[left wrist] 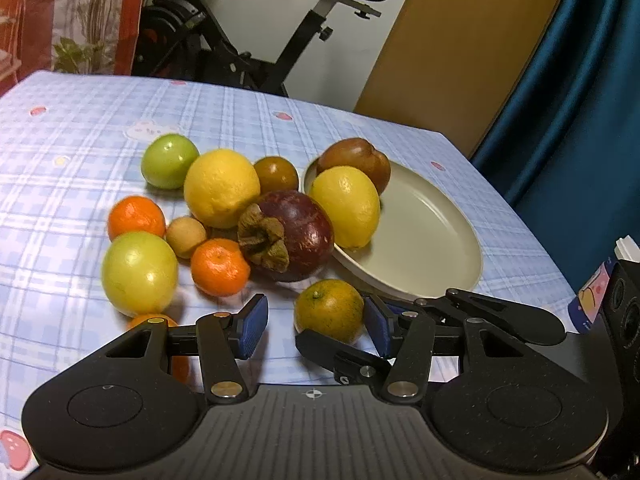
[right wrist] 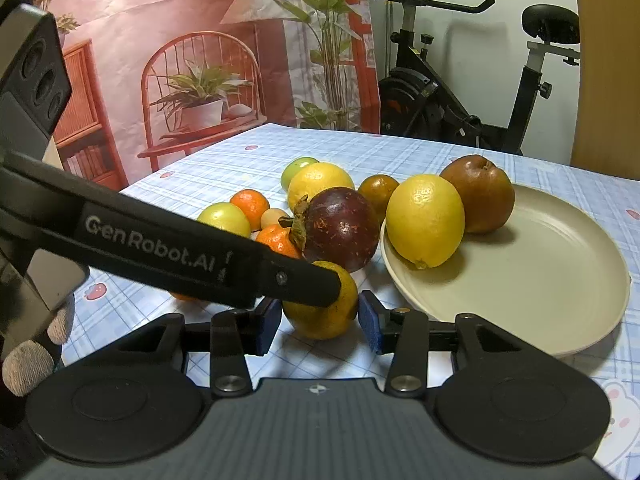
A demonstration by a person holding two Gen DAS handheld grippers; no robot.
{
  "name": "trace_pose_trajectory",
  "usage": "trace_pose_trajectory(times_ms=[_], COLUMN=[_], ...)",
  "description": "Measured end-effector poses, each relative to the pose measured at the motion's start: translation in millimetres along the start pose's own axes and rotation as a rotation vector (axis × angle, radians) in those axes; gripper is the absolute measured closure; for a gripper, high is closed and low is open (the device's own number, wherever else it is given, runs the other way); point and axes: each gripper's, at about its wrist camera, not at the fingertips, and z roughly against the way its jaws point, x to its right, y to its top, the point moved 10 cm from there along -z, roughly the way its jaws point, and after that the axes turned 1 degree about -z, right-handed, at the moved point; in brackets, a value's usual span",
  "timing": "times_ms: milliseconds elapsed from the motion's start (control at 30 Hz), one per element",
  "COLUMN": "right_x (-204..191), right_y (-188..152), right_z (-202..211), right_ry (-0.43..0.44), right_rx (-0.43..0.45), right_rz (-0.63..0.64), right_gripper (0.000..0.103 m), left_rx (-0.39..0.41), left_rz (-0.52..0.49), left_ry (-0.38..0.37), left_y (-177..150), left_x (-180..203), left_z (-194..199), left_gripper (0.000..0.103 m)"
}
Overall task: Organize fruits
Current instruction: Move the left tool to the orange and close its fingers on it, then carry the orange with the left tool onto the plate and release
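A beige plate (left wrist: 432, 236) (right wrist: 540, 272) holds a lemon (left wrist: 346, 206) (right wrist: 426, 220) and a brown pear-like fruit (left wrist: 356, 162) (right wrist: 480, 194). Beside it on the checked cloth lie a mangosteen (left wrist: 292, 236) (right wrist: 340, 228), a second lemon (left wrist: 222, 188), tangerines (left wrist: 220, 266), green fruits (left wrist: 140, 274) and a greenish orange (left wrist: 330, 316) (right wrist: 320, 308). My left gripper (left wrist: 316, 326) is open, the greenish orange just inside its right finger. My right gripper (right wrist: 320, 320) is open with its pads on either side of that orange. The left gripper's finger (right wrist: 200, 256) crosses the right wrist view.
An exercise bike (left wrist: 256, 40) (right wrist: 480, 92) stands behind the table's far edge. A blue curtain (left wrist: 580, 100) hangs at the right. A printed backdrop (right wrist: 180, 60) stands at the left. A small carton (left wrist: 596, 296) sits near the table's right edge.
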Motion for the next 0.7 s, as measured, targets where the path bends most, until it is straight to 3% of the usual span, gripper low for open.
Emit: trace_pose_trajectory(times_ms=[133,200,433,700], right_x=[0,1,0,11], right_y=[0,0,0,19], right_z=[-2,-2,-2,20], right_ry=[0.001,0.003,-0.001,-0.058], right_rx=[-0.010,-0.010,-0.005,0.115], right_rz=[-0.004,-0.007,0.000,-0.035], right_gripper=[0.058,0.058,0.058,0.058], left_rx=[-0.006,-0.002,0.011,0.095], left_rz=[0.009,0.003,-0.023,-0.180], left_ry=[-0.019,-0.035,-0.033,-0.051], left_y=[-2,-1,0,27], left_x=[2,4,10,42], left_z=[-5,-5,0,3], left_gripper=[0.051,0.061,0.061,0.061])
